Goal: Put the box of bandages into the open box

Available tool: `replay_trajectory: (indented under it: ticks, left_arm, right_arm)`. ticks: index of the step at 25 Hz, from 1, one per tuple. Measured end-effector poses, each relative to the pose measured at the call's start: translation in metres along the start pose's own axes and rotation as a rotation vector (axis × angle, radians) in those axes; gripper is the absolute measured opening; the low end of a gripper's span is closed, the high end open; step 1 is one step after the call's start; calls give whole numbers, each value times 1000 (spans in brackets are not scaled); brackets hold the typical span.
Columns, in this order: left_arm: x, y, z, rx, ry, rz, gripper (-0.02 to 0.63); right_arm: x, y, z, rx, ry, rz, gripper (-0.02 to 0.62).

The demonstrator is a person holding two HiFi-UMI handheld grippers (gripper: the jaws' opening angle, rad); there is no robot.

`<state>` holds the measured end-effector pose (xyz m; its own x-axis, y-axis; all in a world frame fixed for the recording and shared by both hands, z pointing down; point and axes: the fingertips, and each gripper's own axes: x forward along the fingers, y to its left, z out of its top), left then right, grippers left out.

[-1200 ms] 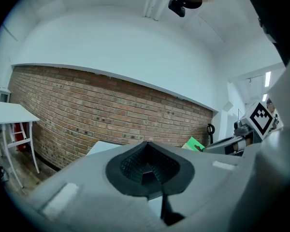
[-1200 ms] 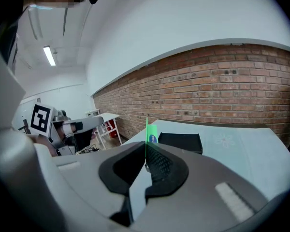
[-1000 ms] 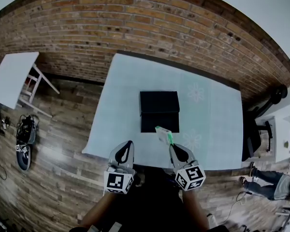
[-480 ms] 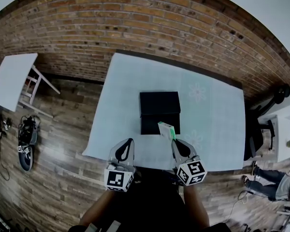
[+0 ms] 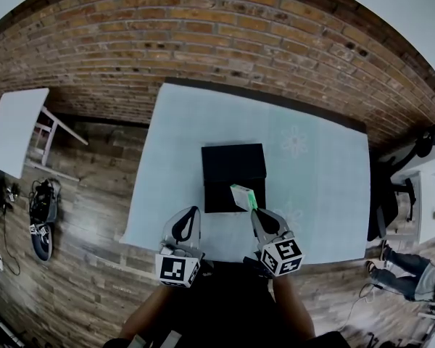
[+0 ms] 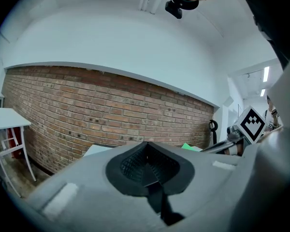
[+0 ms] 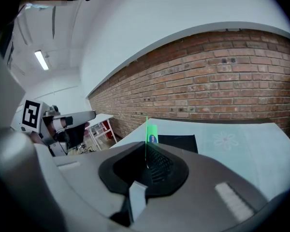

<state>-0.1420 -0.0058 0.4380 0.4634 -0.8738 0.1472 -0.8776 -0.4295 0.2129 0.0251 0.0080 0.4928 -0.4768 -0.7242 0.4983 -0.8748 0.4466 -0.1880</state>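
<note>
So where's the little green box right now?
In the head view, the bandage box sits pinched in the right gripper, at the near right corner of the black open box.

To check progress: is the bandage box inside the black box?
No: the right gripper holds the bandage box at the black box edge.

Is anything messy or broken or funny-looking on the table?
No, nothing stands out. The black open box lies flat on the table, and the right gripper holds the green-and-white bandage box by the open box's near edge. Nothing looks spilled or broken.
</note>
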Motion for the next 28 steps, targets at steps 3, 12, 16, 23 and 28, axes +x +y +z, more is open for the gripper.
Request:
replay_trajectory:
  ticks: [3, 12, 16, 23, 28]
  left_arm:
    - [13, 0, -3, 1, 8, 5, -3]
    - [44, -7, -14, -12, 45, 3, -2]
    - [55, -6, -19, -12, 64, 11, -3]
    - [67, -12, -29, -13, 91, 2, -2]
    - [74, -15, -38, -16, 118, -3, -2]
  right_arm:
    - [8, -6, -1, 8, 11, 15, 8]
    - [26, -16, -10, 30, 49, 60, 8]
    - [33, -18, -17, 43, 68, 80, 8]
    - [43, -20, -38, 87, 118, 111, 8]
    - [51, -20, -53, 109, 154, 132, 8]
